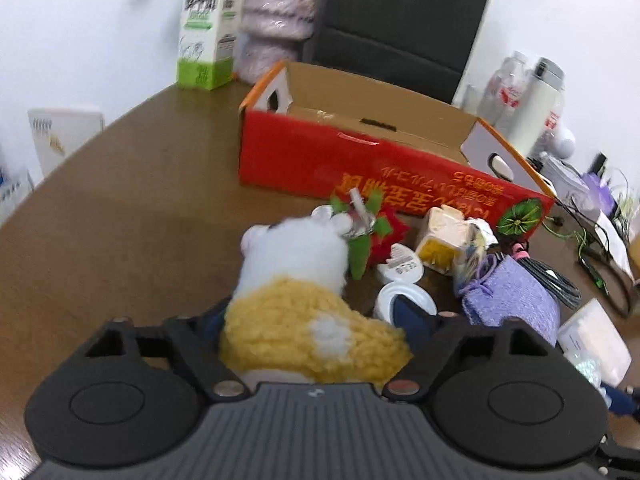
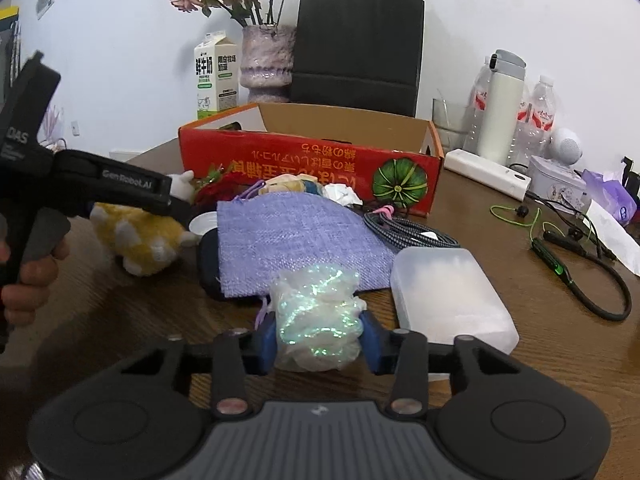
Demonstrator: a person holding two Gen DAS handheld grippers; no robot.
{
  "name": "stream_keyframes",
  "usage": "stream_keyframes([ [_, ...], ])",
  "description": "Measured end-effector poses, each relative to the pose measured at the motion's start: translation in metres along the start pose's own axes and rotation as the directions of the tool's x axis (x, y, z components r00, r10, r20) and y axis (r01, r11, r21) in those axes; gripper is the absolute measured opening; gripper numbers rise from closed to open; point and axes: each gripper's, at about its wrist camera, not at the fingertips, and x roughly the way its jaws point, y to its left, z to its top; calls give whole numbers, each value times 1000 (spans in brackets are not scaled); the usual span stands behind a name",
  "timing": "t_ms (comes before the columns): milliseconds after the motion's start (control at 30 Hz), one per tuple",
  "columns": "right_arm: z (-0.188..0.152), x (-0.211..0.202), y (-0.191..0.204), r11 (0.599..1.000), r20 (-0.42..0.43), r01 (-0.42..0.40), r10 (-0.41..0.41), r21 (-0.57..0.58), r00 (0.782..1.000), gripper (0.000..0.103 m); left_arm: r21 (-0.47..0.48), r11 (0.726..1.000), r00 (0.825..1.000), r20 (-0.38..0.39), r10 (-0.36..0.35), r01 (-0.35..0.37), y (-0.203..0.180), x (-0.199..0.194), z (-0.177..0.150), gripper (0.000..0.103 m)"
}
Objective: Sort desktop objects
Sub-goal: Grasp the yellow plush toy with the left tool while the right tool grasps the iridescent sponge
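L gripper (image 1: 316, 320) is clamped on a yellow-and-white plush toy (image 1: 296, 300) at centre-bottom of the left wrist view; its long axis runs away from the cam, head toward the red carton (image 1: 360, 160) at upper centre. Bare brown table (image 1: 132, 216) is open to the left; to the right, clutter packs tight up to the carton's near wall. R gripper (image 2: 318, 336) grips a shimmery plastic wad (image 2: 316, 320) at lower centre, just beside a purple pouch (image 2: 296, 244) and a frosted case (image 2: 448, 296).
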Motion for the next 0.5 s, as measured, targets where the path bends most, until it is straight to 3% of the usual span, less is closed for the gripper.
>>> stream_keyframes([
  [67,-1,-5,-3,1000,4,-5,5,11,1000,35,2,1000,1000,19,16,-16,0,-11,-6,72],
  [133,-2,-13,-4,1000,5,-15,15,18,1000,35,3,1000,999,43,27,-27,0,-25,-13,57],
  [333,-4,-45,3,1000,28,-27,27,7,999,35,-1,1000,999,46,-26,26,8,-66,-45,51],
  [500,-2,-83,8,998,96,-47,43,36,994,35,-20,997,994,86,-72,74,11,-107,-60,51],
])
